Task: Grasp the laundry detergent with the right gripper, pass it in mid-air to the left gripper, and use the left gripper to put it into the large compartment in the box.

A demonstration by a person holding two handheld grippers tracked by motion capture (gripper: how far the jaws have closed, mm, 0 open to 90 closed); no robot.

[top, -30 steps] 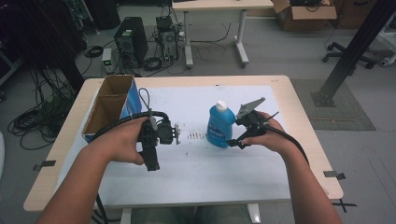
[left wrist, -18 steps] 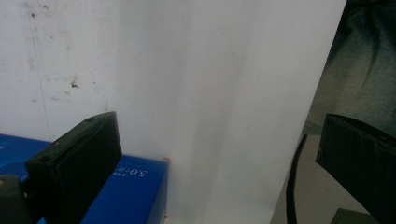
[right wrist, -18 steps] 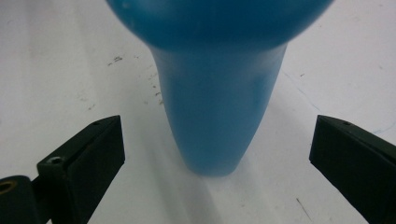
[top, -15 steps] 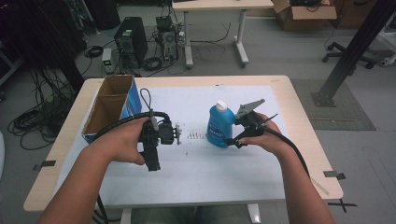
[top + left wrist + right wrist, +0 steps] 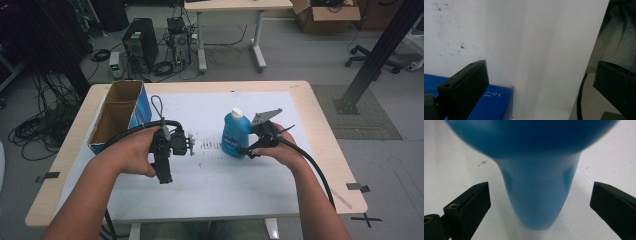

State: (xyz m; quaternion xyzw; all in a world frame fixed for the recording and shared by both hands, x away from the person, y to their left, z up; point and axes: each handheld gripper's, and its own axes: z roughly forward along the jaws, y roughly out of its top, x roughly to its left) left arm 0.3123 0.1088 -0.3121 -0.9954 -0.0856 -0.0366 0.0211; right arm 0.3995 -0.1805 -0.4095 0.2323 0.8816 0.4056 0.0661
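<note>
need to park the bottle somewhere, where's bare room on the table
Free: the white mat along the near edge, and the far strip behind the bottle. Crowded: the middle, where the left gripper, bottle and right gripper sit; the box fills the left edge.

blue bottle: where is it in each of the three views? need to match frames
High view: blue bottle stands right of centre on the white sheet, just left of the right gripper.
Left gripper view: not in it; the blue there is the box, bottom left.
Right gripper view: blurred, top and centre, between the open jaws.
Shared landmark: the white sheet.
</note>
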